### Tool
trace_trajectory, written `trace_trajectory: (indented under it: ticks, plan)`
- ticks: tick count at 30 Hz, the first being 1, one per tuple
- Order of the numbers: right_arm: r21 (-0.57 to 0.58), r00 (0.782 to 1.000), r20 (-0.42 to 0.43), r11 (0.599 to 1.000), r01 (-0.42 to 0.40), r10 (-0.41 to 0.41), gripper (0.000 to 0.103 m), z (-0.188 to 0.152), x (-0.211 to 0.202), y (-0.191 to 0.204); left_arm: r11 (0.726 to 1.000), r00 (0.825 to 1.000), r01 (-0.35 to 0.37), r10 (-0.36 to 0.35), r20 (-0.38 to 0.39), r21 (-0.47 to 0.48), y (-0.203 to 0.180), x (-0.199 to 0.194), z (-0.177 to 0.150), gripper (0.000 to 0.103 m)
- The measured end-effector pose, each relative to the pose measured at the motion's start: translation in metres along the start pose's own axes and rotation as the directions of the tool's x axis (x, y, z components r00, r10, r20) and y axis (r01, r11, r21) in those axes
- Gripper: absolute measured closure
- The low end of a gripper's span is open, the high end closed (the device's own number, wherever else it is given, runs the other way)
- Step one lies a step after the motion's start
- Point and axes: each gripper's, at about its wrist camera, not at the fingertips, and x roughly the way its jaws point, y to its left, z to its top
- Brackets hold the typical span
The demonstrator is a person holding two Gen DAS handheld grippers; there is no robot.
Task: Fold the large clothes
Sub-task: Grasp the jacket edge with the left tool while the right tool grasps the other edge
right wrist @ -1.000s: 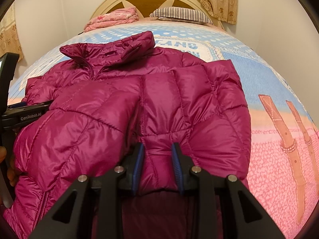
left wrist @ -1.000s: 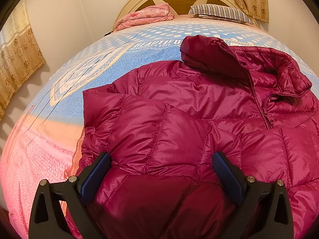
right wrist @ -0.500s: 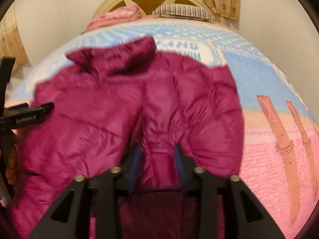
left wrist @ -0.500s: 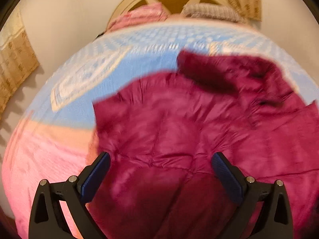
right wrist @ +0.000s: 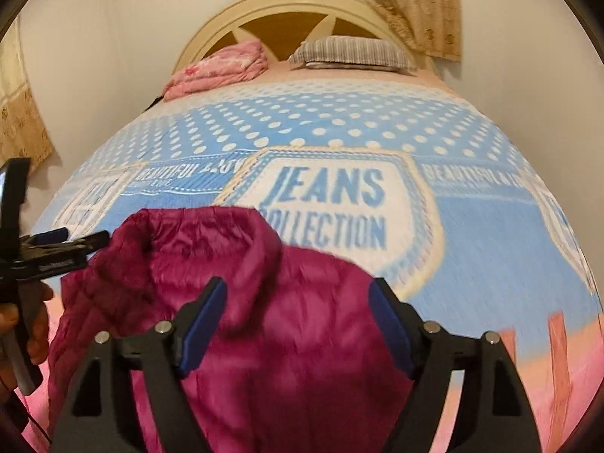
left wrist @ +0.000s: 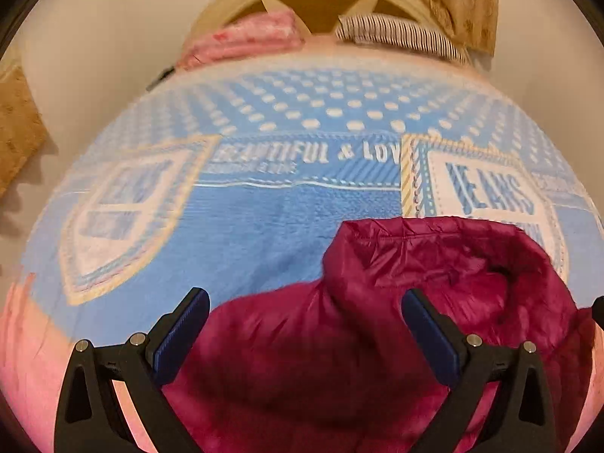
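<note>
- Right gripper point(right wrist: 298, 317): jaws wide, just been opening, nothing pinched; the magenta puffer jacket point(right wrist: 264, 339) lies beneath.
- Left gripper point(left wrist: 305, 324): spread wide, empty, above the jacket.
- Jacket rests on the blue-and-pink bedspread point(right wrist: 472, 234), collar point(left wrist: 434, 241) toward the headboard point(right wrist: 302, 11).

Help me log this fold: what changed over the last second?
The right gripper let go of the jacket; its jaws have just been opening. Both grippers lifted back, so more blanket shows. The left gripper stayed open; pillow unmoved.
</note>
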Motion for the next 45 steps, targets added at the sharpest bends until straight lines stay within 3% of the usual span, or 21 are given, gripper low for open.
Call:
trace_trajectory:
  ticks: [5,6,7,8,9,14,17,23,29,31,33,35,37,39,41,42,44,45]
  plan:
    - [-0.075,0.997,-0.08,0.997,-0.006,0.0,0.021,0.018,0.052,0.019,1.0,0.998,0.026,-0.026,-0.055,0.002,-0.006,0.035,0.008,0.003]
    - [-0.084,0.996,-0.093,0.996,-0.004,-0.004,0.026,0.018,0.057,0.019,0.999,0.998,0.035,-0.034,-0.05,0.018,-0.008,0.037,0.007,0.024]
    - [-0.109,0.993,-0.115,0.994,0.006,-0.018,0.036,0.018,0.067,0.022,0.998,0.997,0.05,-0.048,-0.058,0.037,-0.01,0.039,0.006,0.061]
    - [-0.125,0.991,-0.128,0.992,0.016,-0.032,0.068,0.017,0.071,0.022,0.995,0.993,0.086,-0.081,-0.089,0.052,-0.012,0.042,0.005,0.088]
    - [-0.144,0.988,-0.147,0.989,0.02,-0.042,0.093,0.015,0.075,0.023,0.993,0.99,0.11,-0.105,-0.099,0.044,-0.01,0.04,0.003,0.09]
    - [-0.233,0.996,-0.039,0.97,0.066,-0.077,0.094,0.002,0.042,0.026,0.992,0.995,0.079,-0.084,0.048,0.097,0.0,-0.005,-0.011,0.093]
    - [-0.278,0.995,0.023,0.955,0.1,-0.097,0.095,-0.012,0.021,0.025,0.991,0.991,0.094,-0.102,0.083,0.09,0.005,-0.022,-0.031,0.095]
    - [-0.288,0.993,0.026,0.95,0.12,-0.118,0.097,-0.055,0.017,0.016,0.992,0.995,0.088,-0.093,0.043,0.091,0.006,-0.004,-0.076,0.095]
    - [-0.307,0.989,-0.015,0.942,0.138,-0.15,0.097,-0.076,0.036,0.011,0.991,0.996,0.057,-0.065,0.063,0.123,-0.001,-0.006,-0.085,0.092]
    - [-0.307,0.988,-0.018,0.941,0.143,-0.156,0.097,-0.074,0.038,0.01,0.99,0.993,0.087,-0.094,0.064,0.107,0.002,-0.02,-0.082,0.09]
    - [-0.312,0.987,-0.016,0.939,0.146,-0.159,0.097,-0.073,0.037,0.01,0.99,0.99,0.085,-0.097,0.106,0.113,0.003,-0.037,-0.082,0.081]
    - [-0.315,0.987,-0.01,0.937,0.149,-0.16,0.097,-0.073,0.036,0.008,0.992,0.983,0.055,-0.073,0.171,0.111,0.006,-0.056,-0.08,0.035]
    - [-0.306,0.988,-0.013,0.941,0.143,-0.154,0.093,-0.073,0.035,0.006,0.997,0.967,0.023,-0.041,0.253,0.076,0.014,-0.075,-0.077,0.015]
    - [-0.296,0.989,-0.009,0.945,0.136,-0.145,0.086,-0.073,0.032,0.002,0.999,0.959,0.005,-0.021,0.283,0.054,0.019,-0.08,-0.07,0.015]
    - [-0.288,0.991,-0.02,0.95,0.119,-0.13,0.08,-0.072,0.028,-0.001,0.999,0.97,-0.031,0.025,0.243,0.024,0.023,-0.067,-0.058,0.015]
    - [-0.281,0.993,-0.029,0.954,0.103,-0.116,0.07,-0.071,0.025,-0.003,0.999,0.975,-0.035,0.033,0.218,0.003,0.026,-0.059,-0.054,0.015]
    - [-0.263,0.993,-0.02,0.959,0.106,-0.115,0.06,-0.069,0.013,-0.009,0.999,0.983,-0.038,0.043,0.18,-0.027,0.031,-0.047,-0.052,0.015]
    - [-0.254,0.993,-0.013,0.961,0.111,-0.119,0.06,-0.066,0.005,-0.012,0.999,0.985,-0.037,0.042,0.167,-0.036,0.033,-0.043,-0.052,0.015]
